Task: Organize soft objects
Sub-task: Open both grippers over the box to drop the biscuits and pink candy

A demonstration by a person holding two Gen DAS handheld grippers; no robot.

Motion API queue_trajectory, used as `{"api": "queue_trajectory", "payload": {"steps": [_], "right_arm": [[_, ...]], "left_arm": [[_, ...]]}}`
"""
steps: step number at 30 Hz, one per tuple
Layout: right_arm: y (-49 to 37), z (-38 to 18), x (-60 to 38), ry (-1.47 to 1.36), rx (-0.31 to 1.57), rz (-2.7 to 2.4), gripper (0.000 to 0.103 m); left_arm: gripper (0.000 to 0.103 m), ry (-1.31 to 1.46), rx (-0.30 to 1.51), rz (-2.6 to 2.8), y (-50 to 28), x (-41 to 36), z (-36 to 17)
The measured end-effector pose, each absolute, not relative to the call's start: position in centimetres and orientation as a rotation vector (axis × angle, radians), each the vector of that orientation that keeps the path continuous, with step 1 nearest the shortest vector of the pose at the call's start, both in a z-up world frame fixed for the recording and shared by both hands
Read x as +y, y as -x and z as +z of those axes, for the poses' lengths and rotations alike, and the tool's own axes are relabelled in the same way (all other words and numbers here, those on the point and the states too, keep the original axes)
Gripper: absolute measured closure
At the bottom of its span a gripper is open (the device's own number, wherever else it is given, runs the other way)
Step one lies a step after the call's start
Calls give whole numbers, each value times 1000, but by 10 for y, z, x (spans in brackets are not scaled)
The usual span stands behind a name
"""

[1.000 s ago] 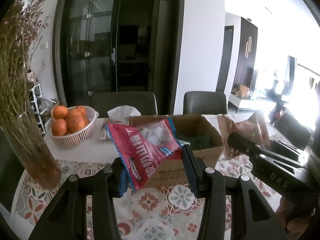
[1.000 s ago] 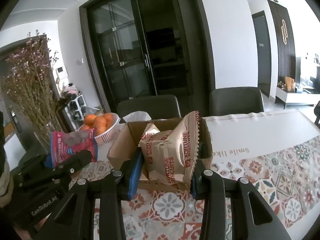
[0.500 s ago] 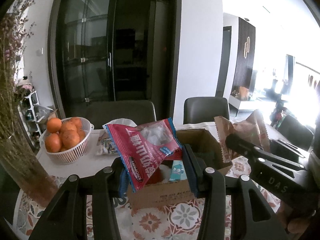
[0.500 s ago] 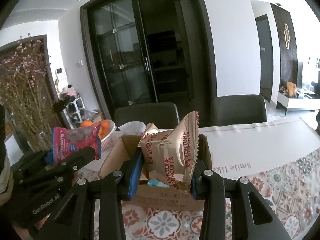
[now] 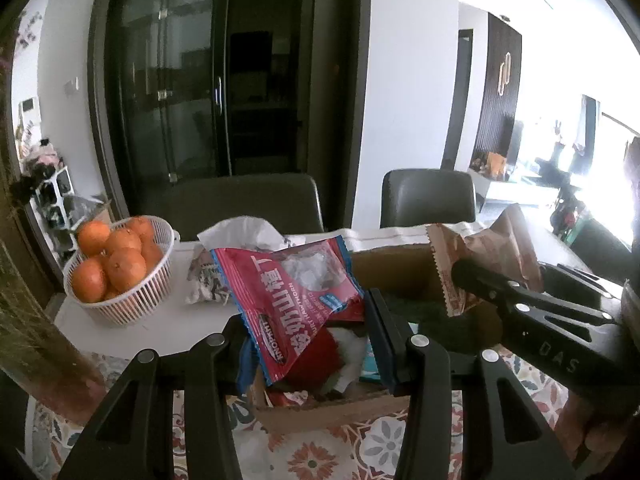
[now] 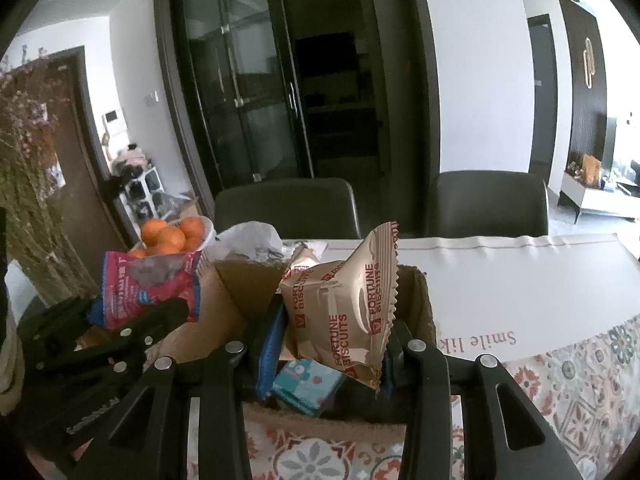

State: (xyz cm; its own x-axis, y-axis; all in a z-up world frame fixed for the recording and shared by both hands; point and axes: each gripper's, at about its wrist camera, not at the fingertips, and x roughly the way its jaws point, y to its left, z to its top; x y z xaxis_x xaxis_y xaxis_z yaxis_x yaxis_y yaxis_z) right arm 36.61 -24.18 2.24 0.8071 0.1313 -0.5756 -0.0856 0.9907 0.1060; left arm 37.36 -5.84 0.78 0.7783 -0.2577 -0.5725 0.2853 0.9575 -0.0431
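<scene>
Two snack packs held over an open cardboard box [image 6: 224, 300] on a dining table [image 6: 520, 280] w/ patterned cloth. Left gripper [image 5: 308, 332] is clamped, jaws partway closed, on a red hawthorn snack bag [image 5: 292, 300], which hangs tilted above the box's near-left corner. Right gripper [image 6: 328, 344] is likewise closed partway on a beige Fortune Biscuits pack [image 6: 344, 312], upright over the box's right half.

Inside the box: a red-and-white soft item [image 5: 340, 356] and a teal patterned packet [image 6: 308, 384]; a dark green patch [image 5: 416, 308] lies deeper in, too dim to identify. Gripper frames and the held bags hide much of the interior.

Behind the box, a white basket [image 5: 132, 292] of oranges [image 5: 124, 268] sits on the table's bare white part, beside a small crumpled packet [image 5: 204, 284] w/ unreadable print and a white tissue or plastic bag [image 5: 244, 232]. Dried flowers in a vase [image 5: 32, 320] are cut off at left edge. Two dark chairs [image 6: 288, 208] stand on the far side, glass-door cabinet [image 6: 256, 80] beyond. Right part of the left view is blown out by window light.
</scene>
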Motion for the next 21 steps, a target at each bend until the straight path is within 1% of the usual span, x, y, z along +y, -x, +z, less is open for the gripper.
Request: {"api": "queue_trajectory", "payload": {"steps": [10,12,13,14,15,16,17,21], "right_arm": [[-406,-1,-243,-61,737,133,63],[-410,-5,-242,-59,761,140,60],[-414,-7,-241,-55,784,150,59],[-418,-10,-241,-63,807,151,52],[-420,-13,-244,-78,816,138,42],[-422,-14,-245,-80,819,116,39],[-422,-15,-247,-83,822,103,35],[-419,-16,-247,-80,820,102,35]], "left_arm": [[56,-61,713,-326,-408,-67,-13],[56,-74,752,-340,-416,-69,-18],[51,-82,765,-340,-418,-71,-20],[45,-98,781,-331,-421,-73,-21],[37,-109,796,-319,-422,-73,-23],[31,-108,798,-306,-422,-72,-24],[30,-103,798,-303,-423,-71,-24],[29,-120,784,-296,-419,-70,-22]]}}
